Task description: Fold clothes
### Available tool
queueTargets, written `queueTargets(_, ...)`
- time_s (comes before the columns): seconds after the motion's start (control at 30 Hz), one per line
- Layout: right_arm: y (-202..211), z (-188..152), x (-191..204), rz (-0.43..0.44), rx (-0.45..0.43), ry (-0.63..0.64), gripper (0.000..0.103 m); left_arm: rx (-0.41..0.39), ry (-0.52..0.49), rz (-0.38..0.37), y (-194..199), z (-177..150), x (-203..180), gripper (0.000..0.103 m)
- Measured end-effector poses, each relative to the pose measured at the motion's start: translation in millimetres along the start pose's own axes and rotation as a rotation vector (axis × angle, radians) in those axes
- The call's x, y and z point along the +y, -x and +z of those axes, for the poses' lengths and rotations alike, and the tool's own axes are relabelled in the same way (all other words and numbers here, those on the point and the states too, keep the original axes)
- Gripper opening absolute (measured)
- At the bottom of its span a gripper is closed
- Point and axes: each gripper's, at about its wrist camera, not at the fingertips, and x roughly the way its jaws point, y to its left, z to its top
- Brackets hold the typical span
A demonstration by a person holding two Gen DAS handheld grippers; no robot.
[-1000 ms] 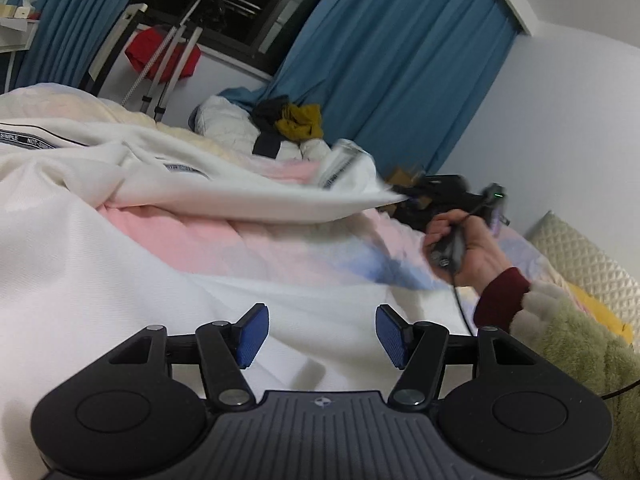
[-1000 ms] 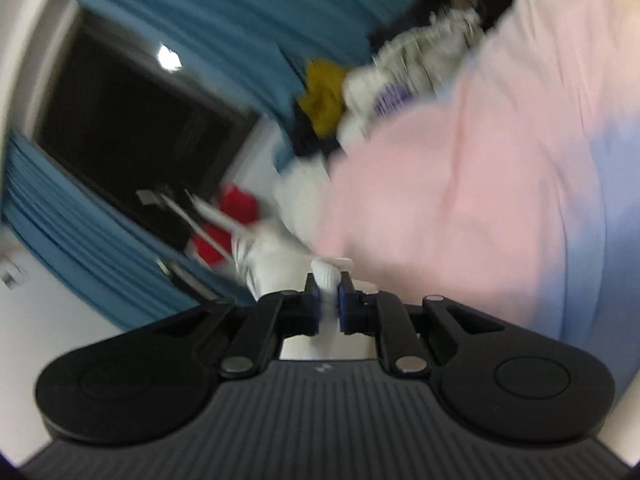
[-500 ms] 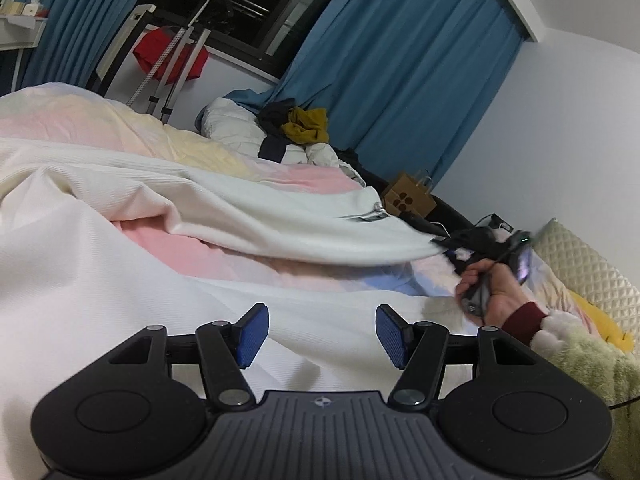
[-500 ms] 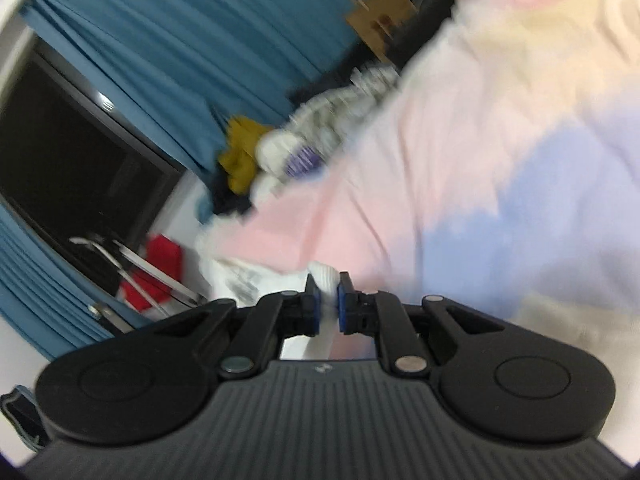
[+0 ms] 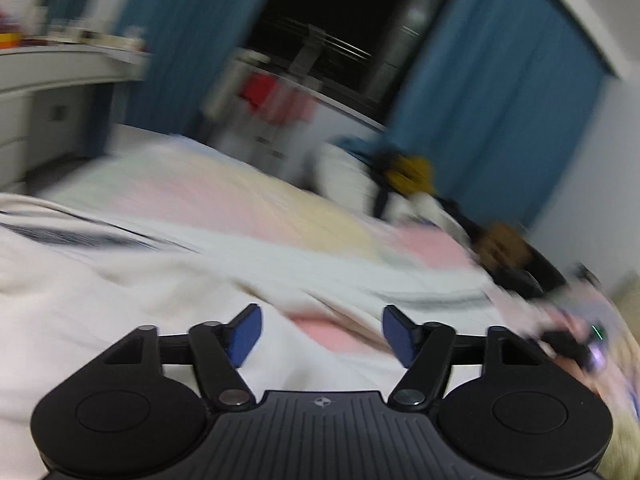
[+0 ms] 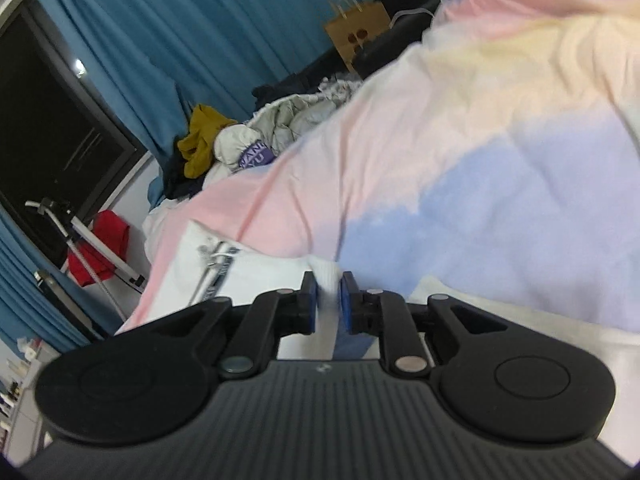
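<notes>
A white garment [image 5: 120, 280] with a dark printed band lies spread over a pastel pink, yellow and blue bedspread [image 5: 248, 200]. My left gripper [image 5: 320, 336] is open and empty just above the white cloth; this view is blurred. My right gripper [image 6: 328, 300] is shut on a fold of the white garment [image 6: 256, 280], low over the bedspread [image 6: 460, 160]. A printed patch and a drawstring show on the cloth to its left. The right gripper shows blurred at the right edge of the left wrist view [image 5: 576, 344].
A pile of clothes [image 6: 248, 140] with a mustard piece lies at the bed's far end. A brown paper bag [image 6: 356, 32] stands beyond it. Blue curtains [image 6: 180, 20], a dark window, a drying rack with a red cloth [image 6: 100, 248] and a white desk [image 5: 52, 92] line the room.
My right gripper has pulled its fold of white cloth further across and down to the bed. My left gripper has swung left, still open.
</notes>
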Motion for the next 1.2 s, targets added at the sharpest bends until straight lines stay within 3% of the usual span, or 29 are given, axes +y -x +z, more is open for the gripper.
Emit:
queueTargets(0.07, 23, -4, 5, -0.002, -0.005, 0.022, 0.043, -0.033, 0.046, 0.068, 22, 21, 34, 0.076)
queueTargets(0.17, 58, -11, 14, 0.003, -0.011, 0.065, 0.056, -0.067, 0.134, 0.181, 50, 48, 93, 0.076)
queueTargets(0.3, 99, -22, 28, 0.015, -0.009, 0.118, 0.066, -0.084, 0.311, 0.258, 69, 75, 172, 0.077)
queueTargets(0.4, 116, -40, 38, 0.031, 0.036, 0.122, 0.069, -0.066, 0.437, 0.245, 65, 84, 223, 0.078)
queueTargets(0.57, 128, -83, 54, 0.041, 0.141, 0.126, 0.069, -0.070, 0.438, 0.202, 38, 112, 237, 0.076)
queueTargets(0.63, 121, -104, 62, 0.029, 0.186, 0.170, 0.069, -0.072, 0.439, 0.185, 27, 123, 243, 0.069)
queueTargets(0.7, 113, -122, 72, -0.005, 0.213, 0.232, 0.068, -0.073, 0.439, 0.168, 17, 134, 248, 0.055)
queueTargets(0.73, 109, -128, 75, -0.020, 0.219, 0.257, 0.068, -0.074, 0.439, 0.159, 11, 139, 251, 0.043)
queueTargets(0.8, 105, -136, 83, -0.032, 0.220, 0.282, 0.068, -0.076, 0.439, 0.142, 1, 150, 257, 0.006)
queueTargets(0.83, 104, -139, 86, -0.033, 0.216, 0.293, 0.068, -0.076, 0.440, 0.134, -5, 156, 260, 0.000)
queueTargets(1.03, 105, -146, 106, -0.016, 0.179, 0.367, 0.068, -0.113, 0.406, 0.099, -20, 201, 261, 0.000)
queueTargets(1.2, 99, -149, 111, 0.004, 0.185, 0.395, 0.068, -0.014, 0.387, 0.129, -19, 214, 250, 0.000)
